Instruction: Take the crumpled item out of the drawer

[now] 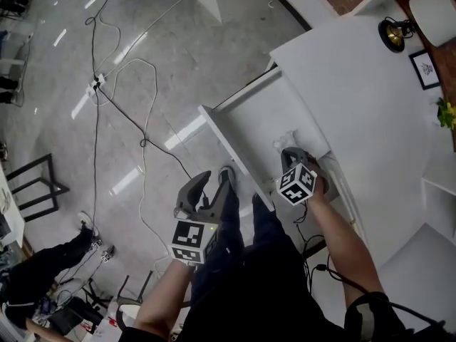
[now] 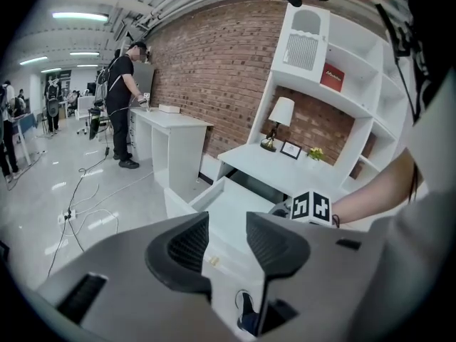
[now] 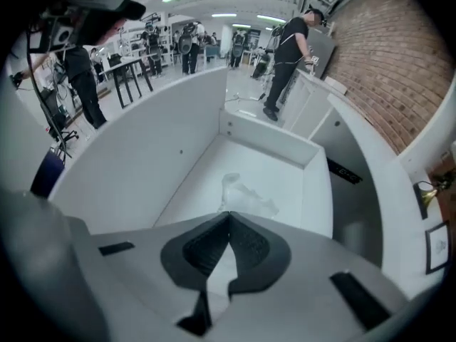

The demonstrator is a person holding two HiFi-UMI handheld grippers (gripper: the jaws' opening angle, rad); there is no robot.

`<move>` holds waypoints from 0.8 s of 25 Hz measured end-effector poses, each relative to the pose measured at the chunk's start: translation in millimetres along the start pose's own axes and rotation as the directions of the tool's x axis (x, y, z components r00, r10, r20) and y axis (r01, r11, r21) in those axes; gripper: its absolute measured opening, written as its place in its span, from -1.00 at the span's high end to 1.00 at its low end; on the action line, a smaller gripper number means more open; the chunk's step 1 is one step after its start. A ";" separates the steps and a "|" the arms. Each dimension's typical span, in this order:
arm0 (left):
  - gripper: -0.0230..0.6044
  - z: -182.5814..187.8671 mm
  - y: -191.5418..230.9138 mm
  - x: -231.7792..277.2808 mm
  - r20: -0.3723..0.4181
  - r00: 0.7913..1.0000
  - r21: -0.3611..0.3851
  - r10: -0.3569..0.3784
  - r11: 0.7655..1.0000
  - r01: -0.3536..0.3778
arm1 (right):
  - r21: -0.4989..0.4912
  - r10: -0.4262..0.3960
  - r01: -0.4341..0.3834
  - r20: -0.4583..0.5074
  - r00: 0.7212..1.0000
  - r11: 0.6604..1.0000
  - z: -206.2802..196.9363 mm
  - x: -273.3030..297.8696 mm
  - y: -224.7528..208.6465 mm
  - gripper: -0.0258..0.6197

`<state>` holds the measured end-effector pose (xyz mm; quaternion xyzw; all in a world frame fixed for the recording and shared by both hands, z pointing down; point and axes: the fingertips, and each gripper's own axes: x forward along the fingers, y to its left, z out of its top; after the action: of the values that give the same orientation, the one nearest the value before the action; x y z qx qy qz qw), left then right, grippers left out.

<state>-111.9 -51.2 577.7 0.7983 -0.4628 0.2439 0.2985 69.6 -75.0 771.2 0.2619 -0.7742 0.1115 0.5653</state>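
crumpled item [image 3: 246, 194]: a pale, thin wad on the floor of the open drawer [image 3: 142, 162], in the half nearer the desk [image 1: 356, 84], well short of the drawer's front panel.
right gripper [image 3: 228, 216]: reaches down into the drawer, pointing steeply at the floor; jaws clenched tip to tip, and the wad's near edge runs right up to the tips and looks nipped between them, though how much is caught i cannot tell.
which way the item lies: straight ahead of the right tips, the rest of the wad trailing away from them toward the drawer's far wall.
long axis: roughly along the drawer's length, with one raised peak at the left end in the right gripper view.
left gripper [image 2: 226, 241]: jaws apart with nothing between them, out over the floor beyond the drawer front.
nearer hand: the right, clearly; the left is well apart from the wad.
coming move: as i judge it, a lift up and clear of the drawer walls.
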 end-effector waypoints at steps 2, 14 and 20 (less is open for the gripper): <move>0.42 10.1 -7.4 -6.9 0.018 1.000 0.018 -0.001 1.000 0.001 | 0.045 -0.009 0.005 0.077 0.997 0.999 13.7 -24.5 -1.7 0.92; 0.44 97.6 -59.9 -39.4 0.189 0.980 0.128 -0.065 0.991 0.041 | 0.344 -0.233 0.070 0.458 0.858 0.936 84.7 -201.9 -46.3 0.92; 0.45 143.7 -67.2 -67.4 0.285 0.956 0.182 -0.072 0.983 0.020 | 0.459 -0.390 0.118 0.560 0.731 0.881 107.5 -291.1 -76.7 0.92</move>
<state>-66.8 -85.6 415.0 0.8594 -0.4591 0.1571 0.1610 87.6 -108.3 453.9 0.4972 -0.8360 0.0889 0.2143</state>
